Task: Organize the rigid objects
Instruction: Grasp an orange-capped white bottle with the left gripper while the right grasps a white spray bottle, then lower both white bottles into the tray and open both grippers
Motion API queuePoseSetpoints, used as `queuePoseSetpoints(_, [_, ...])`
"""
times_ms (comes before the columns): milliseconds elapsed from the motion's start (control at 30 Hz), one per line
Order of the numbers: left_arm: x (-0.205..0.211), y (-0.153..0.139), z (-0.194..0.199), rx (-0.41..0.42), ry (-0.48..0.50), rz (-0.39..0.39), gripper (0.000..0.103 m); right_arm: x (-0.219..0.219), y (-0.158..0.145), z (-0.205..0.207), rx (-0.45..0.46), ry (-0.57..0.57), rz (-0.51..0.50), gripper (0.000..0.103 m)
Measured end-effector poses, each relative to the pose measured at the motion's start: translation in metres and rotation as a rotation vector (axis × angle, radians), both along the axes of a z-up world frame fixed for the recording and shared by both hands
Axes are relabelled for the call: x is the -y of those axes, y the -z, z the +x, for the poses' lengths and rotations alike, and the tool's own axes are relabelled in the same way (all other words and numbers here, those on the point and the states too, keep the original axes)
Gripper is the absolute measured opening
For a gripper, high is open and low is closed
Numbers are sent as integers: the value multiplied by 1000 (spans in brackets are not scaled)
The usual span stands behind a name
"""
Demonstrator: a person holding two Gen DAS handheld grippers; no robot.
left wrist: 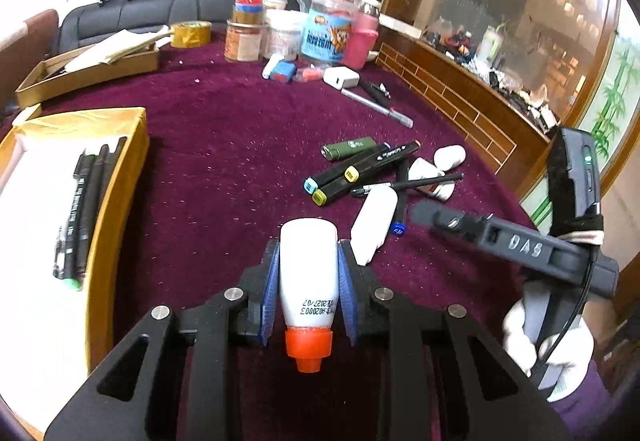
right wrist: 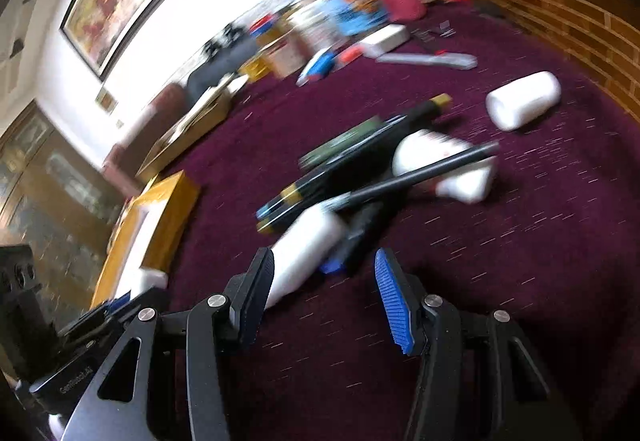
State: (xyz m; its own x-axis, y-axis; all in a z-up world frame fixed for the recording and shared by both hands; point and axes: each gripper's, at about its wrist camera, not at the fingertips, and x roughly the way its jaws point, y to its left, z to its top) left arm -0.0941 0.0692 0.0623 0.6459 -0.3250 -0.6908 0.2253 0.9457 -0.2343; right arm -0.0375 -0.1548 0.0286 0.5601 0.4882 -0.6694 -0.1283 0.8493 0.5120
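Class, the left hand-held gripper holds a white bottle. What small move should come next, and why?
Probably carry the white bottle, clamped in the left hand-held gripper, left toward the yellow box, where pens already lie sorted.

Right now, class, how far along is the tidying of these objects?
Done: several pens lie in the yellow box. In hand: the left gripper clamps a white bottle. The right gripper is open, empty. Left: markers, a green lighter and white bottles on the cloth.

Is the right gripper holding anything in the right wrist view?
No, the right gripper is open with only the purple tablecloth between its fingers.
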Motion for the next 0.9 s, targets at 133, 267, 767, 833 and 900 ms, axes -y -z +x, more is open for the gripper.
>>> queuePoseSetpoints(133, [-10, -5, -8, 18, -12, -23, 24, -27, 6, 12, -71, -29, 11, 47])
queuePoseSetpoints(267, [-21, -6, -15, 28, -29, -37, 24, -44, 15, 25, -121, 2, -27, 47])
queuePoseSetpoints(767, [-97, -18, -43, 50, -133, -182, 24, -59, -1, 5, -85, -13, -46, 27])
queuePoseSetpoints(833, [-114, -20, -46, 52, -161, -196, 24, -67, -10, 4, -70, -41, -13, 27])
queuePoseSetpoints(900, [-131, -23, -47, 57, -194, -193, 24, -76, -20, 3, -55, -73, 20, 27])
